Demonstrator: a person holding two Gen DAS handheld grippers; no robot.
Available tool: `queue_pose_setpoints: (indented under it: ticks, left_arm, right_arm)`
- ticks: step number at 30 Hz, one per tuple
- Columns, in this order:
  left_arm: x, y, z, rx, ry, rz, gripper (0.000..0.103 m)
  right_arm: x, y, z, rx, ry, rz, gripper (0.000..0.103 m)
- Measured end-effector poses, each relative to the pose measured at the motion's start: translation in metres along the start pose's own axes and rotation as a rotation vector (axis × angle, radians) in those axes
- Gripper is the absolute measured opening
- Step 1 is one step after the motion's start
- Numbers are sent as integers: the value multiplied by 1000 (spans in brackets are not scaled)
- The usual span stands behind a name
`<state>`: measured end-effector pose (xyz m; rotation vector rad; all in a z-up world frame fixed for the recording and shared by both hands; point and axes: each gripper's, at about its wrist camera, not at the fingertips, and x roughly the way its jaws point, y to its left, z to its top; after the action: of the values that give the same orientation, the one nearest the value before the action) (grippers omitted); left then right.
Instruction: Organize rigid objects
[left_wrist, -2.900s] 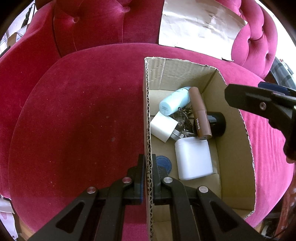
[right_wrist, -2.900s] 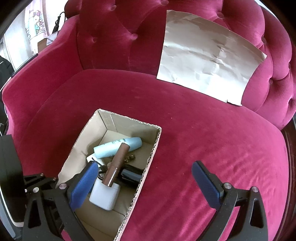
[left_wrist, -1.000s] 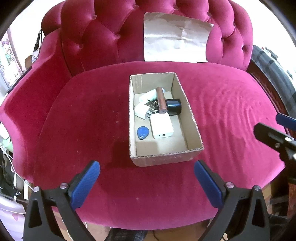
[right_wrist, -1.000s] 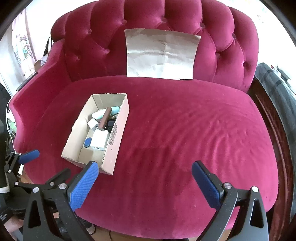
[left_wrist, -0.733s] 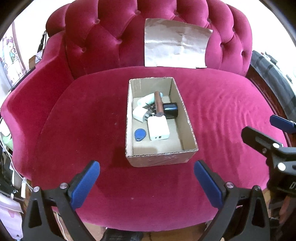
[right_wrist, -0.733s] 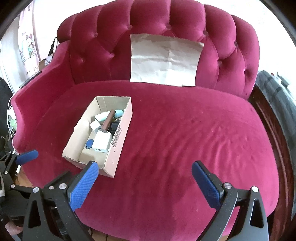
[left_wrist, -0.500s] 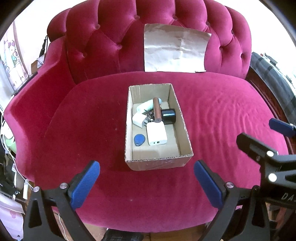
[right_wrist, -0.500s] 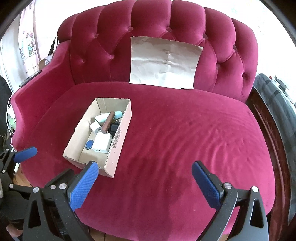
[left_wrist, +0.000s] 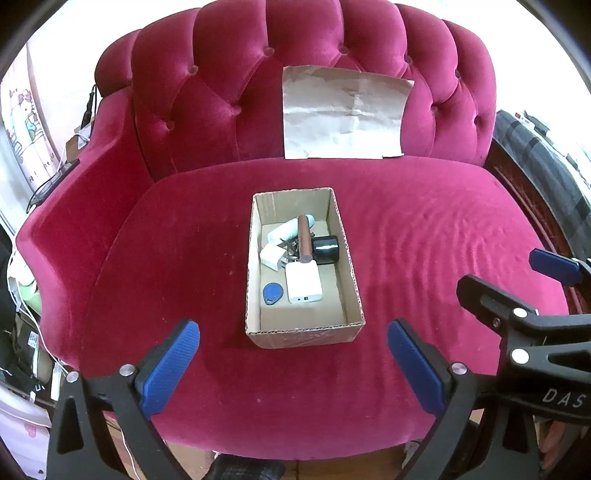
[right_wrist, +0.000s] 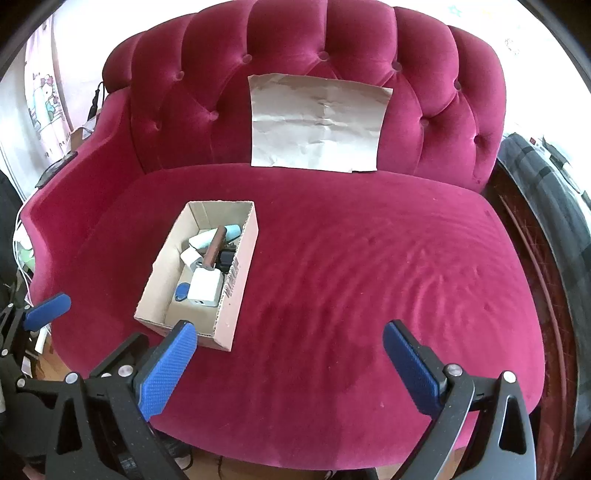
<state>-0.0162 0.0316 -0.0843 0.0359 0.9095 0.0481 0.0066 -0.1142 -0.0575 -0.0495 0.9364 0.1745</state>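
Note:
An open cardboard box (left_wrist: 347, 240) (right_wrist: 236, 280) sits on the middle of a crimson velvet sofa seat (left_wrist: 424, 251) (right_wrist: 351, 258). Inside lie a white charger block (left_wrist: 303, 283) (right_wrist: 204, 288), a blue key fob (left_wrist: 272, 294) (right_wrist: 182, 291), a brown tube (left_wrist: 304, 239) (right_wrist: 215, 246), a black cylinder (left_wrist: 325, 249), a pale blue bottle (left_wrist: 286, 230) (right_wrist: 214, 236), a small white plug (left_wrist: 271, 257) and some keys. My left gripper (left_wrist: 293, 365) is open and empty, well in front of the box. My right gripper (right_wrist: 288, 365) is open and empty, right of the box, above the seat's front edge.
A creased sheet of brown paper (left_wrist: 343, 118) (right_wrist: 317, 123) leans on the tufted backrest. Cables and clutter lie on the floor at the left (left_wrist: 22, 332). A dark plaid fabric (right_wrist: 546, 184) hangs beyond the sofa's right arm. The right gripper's fingers (left_wrist: 554, 264) show in the left wrist view.
The left gripper let go of the box wall, opened and pulled back. Both grippers have drawn away from the sofa, so the box now looks small and far.

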Motion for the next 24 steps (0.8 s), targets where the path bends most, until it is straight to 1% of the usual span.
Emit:
queue_pose_setpoints:
  ticks: [3, 13, 17, 24]
  left_arm:
    - [-4, 0, 1, 0, 0, 4, 103]
    - [-10, -2, 3, -2, -3, -5, 103]
    - [-11, -2, 4, 0, -5, 2, 103]
    - [-11, -2, 4, 1, -4, 2, 103]
  right_arm:
    - [-4, 1, 2, 1, 9, -11, 103]
    - [-15, 5, 5, -13, 3, -37, 103]
    - [-17, 7, 6, -23, -8, -50, 103]
    - [-16, 7, 6, -21, -5, -47, 103]
